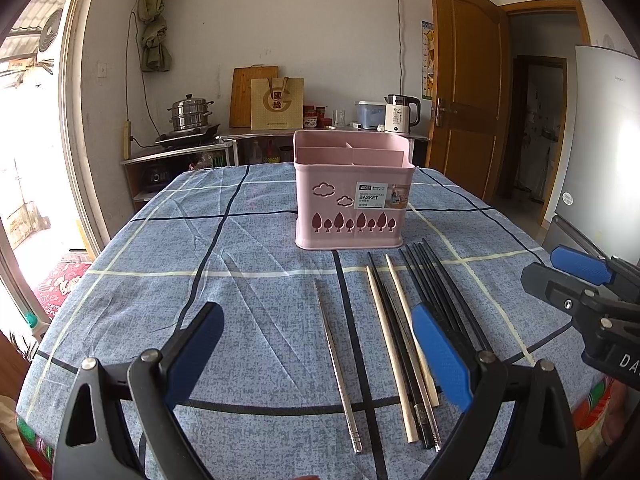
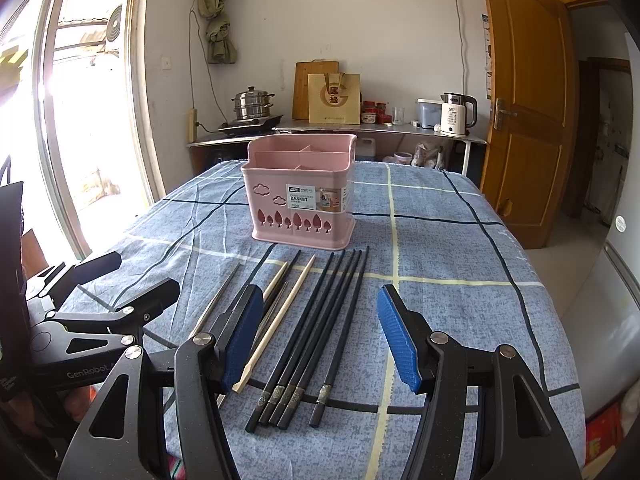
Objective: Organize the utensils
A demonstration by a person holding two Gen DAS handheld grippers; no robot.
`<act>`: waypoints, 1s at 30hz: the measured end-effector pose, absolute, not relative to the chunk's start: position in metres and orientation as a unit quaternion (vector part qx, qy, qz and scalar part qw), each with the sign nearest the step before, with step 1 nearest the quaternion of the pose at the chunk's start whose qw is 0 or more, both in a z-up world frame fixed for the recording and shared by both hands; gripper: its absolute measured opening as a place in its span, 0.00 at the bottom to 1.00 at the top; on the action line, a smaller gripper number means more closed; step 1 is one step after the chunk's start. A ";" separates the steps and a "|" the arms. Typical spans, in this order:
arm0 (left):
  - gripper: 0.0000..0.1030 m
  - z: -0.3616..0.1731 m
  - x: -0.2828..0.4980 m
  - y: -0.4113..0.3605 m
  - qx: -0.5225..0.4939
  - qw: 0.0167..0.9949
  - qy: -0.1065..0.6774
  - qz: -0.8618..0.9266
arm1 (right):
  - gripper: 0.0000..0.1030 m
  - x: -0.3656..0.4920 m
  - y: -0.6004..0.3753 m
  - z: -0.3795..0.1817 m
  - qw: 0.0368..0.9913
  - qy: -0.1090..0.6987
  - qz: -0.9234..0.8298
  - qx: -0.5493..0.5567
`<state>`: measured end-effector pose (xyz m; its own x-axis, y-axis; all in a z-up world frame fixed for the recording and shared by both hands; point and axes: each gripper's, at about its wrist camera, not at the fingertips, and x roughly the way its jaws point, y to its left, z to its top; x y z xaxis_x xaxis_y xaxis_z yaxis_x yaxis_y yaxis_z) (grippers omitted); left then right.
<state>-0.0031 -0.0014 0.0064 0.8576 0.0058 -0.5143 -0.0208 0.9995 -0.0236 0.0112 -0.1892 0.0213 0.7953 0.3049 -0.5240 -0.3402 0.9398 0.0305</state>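
Lying on the cloth: chopsticks [image 2: 316,332], side by side, tips toward the basket
Basket: pink basket [image 2: 300,204] stands just beyond the tips, holding nothing
Right claw [image 2: 320,340]: spread wide, empty, above the black chopsticks
Left claw [image 1: 316,360]: spread wide, empty, above the metal chopstick [image 1: 338,364]
Tablecloth [image 2: 460,248]: blue checked

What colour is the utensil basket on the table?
Pink, with cut-out clouds and trees; the basket shows best in the right wrist view.
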 end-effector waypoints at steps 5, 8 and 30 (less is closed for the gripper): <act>0.94 0.008 -0.002 -0.002 -0.014 0.964 0.267 0.007 | 0.58 0.011 -0.189 0.021 0.947 0.271 0.171 -0.033; 0.94 0.008 -0.002 -0.002 -0.015 0.964 0.267 0.007 | 0.58 0.012 -0.189 0.021 0.947 0.271 0.171 -0.032; 0.94 0.006 -0.002 -0.002 -0.016 0.963 0.269 0.006 | 0.58 0.012 -0.190 0.021 0.947 0.271 0.171 -0.032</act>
<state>-0.0018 -0.0016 0.0063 0.8556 0.0024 -0.5176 -0.0192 0.9995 -0.0270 0.0123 -0.1897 0.0215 0.7942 0.3075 -0.5242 -0.3417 0.9392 0.0332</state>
